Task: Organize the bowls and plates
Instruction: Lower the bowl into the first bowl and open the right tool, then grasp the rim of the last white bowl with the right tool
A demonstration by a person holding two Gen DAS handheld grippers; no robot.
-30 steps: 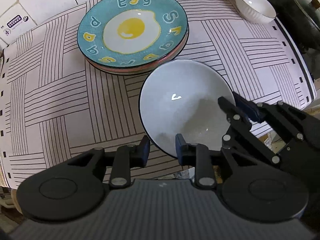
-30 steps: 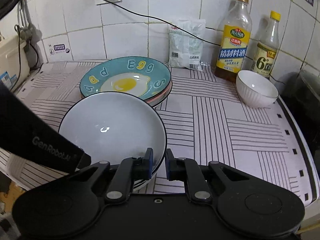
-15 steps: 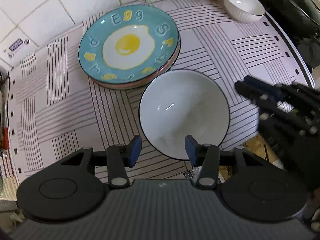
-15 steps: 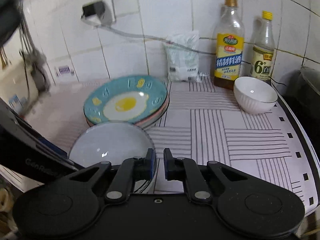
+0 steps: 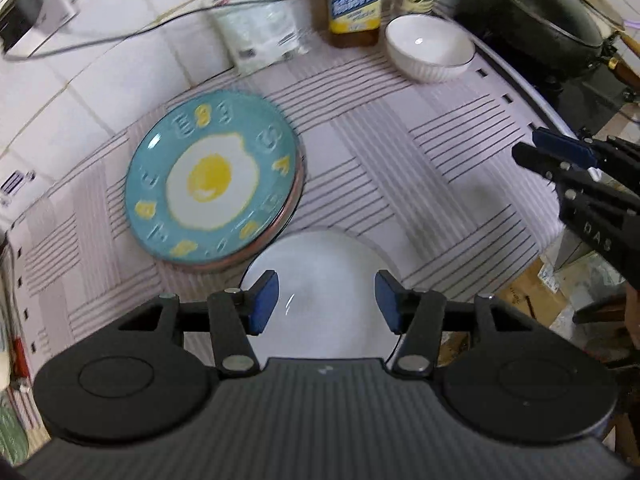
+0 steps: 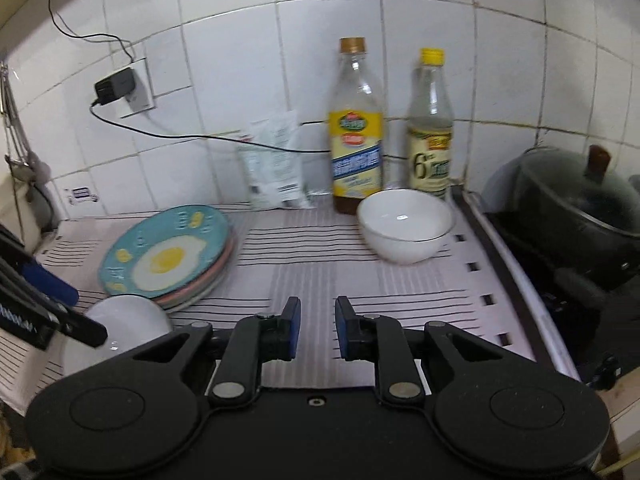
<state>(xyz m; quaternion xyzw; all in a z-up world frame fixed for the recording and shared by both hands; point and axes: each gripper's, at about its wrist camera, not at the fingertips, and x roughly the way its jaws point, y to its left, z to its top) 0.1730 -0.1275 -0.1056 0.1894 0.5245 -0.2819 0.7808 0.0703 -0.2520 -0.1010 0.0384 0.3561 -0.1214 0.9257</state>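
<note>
A white bowl with a dark rim (image 5: 324, 276) rests on the striped cloth near the front edge, also low left in the right wrist view (image 6: 124, 320). My left gripper (image 5: 326, 302) is open and empty, held above this bowl. A stack of plates topped by a teal egg plate (image 5: 212, 180) sits beside it, seen too in the right wrist view (image 6: 164, 260). A small white ribbed bowl (image 6: 404, 224) stands at the back right, also in the left wrist view (image 5: 430, 48). My right gripper (image 6: 317, 328) is open a little and empty, over the cloth's front middle.
Two sauce bottles (image 6: 356, 132) (image 6: 430, 128) and a white packet (image 6: 276, 164) stand against the tiled wall. A black pot with a lid (image 6: 576, 208) sits on the stove at the right. A charger and cable (image 6: 114, 88) hang on the wall.
Both grippers pulled back and up from the dark-rimmed bowl, which now rests on the cloth. The left jaws opened wider; the right jaws opened slightly and swung right.
</note>
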